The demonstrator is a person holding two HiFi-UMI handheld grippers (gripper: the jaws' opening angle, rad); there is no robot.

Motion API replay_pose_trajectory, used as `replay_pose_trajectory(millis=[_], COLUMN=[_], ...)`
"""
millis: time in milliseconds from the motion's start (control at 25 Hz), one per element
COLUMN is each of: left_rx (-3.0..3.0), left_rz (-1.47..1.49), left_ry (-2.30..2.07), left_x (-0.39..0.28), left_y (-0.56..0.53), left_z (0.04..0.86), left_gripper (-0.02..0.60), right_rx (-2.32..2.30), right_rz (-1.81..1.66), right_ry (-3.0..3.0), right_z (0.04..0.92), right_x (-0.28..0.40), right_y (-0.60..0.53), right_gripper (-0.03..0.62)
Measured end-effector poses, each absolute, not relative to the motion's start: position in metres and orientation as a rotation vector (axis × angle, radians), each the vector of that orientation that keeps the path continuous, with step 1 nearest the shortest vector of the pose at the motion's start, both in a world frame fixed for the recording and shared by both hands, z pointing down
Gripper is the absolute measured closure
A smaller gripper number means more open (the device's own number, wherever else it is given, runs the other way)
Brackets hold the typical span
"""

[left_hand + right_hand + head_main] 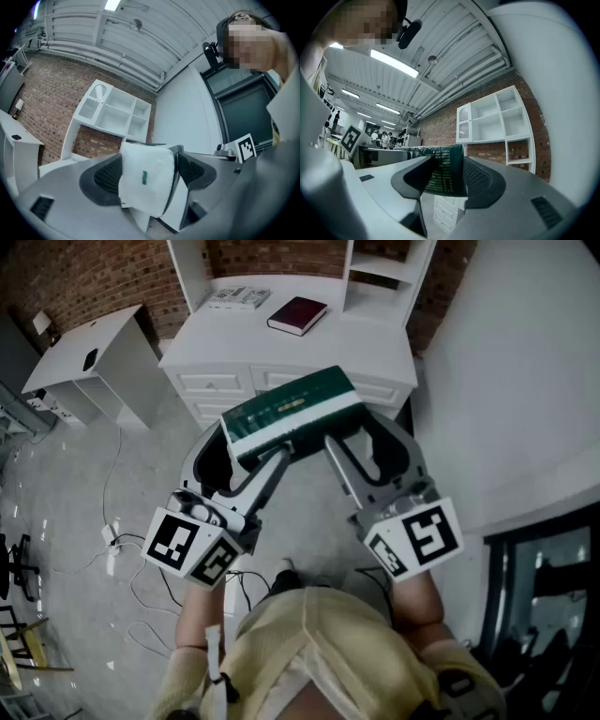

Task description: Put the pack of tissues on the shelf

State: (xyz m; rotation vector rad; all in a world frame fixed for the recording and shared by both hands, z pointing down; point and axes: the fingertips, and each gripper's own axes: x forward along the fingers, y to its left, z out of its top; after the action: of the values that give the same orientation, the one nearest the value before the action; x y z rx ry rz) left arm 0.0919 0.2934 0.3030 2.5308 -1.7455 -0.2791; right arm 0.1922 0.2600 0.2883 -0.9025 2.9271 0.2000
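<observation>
Left tongs [241, 452] and right tongs [371, 435] both clamped on the pack of tissues [291, 413], held up in the air.
My left pair grips its white end, my right its green printed side, arms forward side by side. The pack hangs just short of the white surface [361, 326], where a dark red book [298, 315] and a booklet [237, 298] lie below the shelf [380, 268].

A white bench [281, 352] with drawers [220, 382] stands by a brick wall [272, 254]. A white shelf [379, 270] sits on the back of the bench top. A dark red book [298, 315] lies flat on the bench. A thin white booklet [238, 297] lies near it, to the left, not touching. The floor [66, 474] is gray. Thin wires [114, 460] and a white plug strip [111, 538] lie on it. A small white table [89, 357] stands left of the bench.
</observation>
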Motion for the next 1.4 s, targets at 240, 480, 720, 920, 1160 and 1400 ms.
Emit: replay_pose_trajectory(millis=[240, 480, 720, 920, 1160, 1400], left_rx=[2.529, 2.532, 2.519, 2.519, 2.516, 2.548], left_rz=[-0.301, -0.334, -0.358, -0.353, -0.315, -0.336], left_ry=[-1.779, -1.773, -1.763, -1.768, -1.772, -1.706], left_x=[0.087, 0.082, 0.056, 0.022, -0.016, -0.033], left_y=[0.292, 0.288, 0.274, 0.265, 0.261, 0.24], left_z=[0.305, 0.308, 0.305, 0.297, 0.303, 0.31], left_gripper=[0.213, 0.213, 0.213, 0.213, 0.213, 0.213], right_rx=[-0.909, -0.919, -0.931, -0.934, -0.934, -0.997], right_rz=[0.185, 0.156, 0.142, 0.124, 0.107, 0.105], right_ry=[2.926, 2.912, 2.916, 2.917, 2.924, 2.943], right_z=[0.291, 0.294, 0.292, 0.285, 0.293, 0.298], right_x=[0.189, 0.185, 0.159, 0.126, 0.089, 0.072], right_y=[0.258, 0.254, 0.241, 0.23, 0.226, 0.208], right_gripper=[0.388, 0.388, 0.388, 0.388, 0.388, 0.388])
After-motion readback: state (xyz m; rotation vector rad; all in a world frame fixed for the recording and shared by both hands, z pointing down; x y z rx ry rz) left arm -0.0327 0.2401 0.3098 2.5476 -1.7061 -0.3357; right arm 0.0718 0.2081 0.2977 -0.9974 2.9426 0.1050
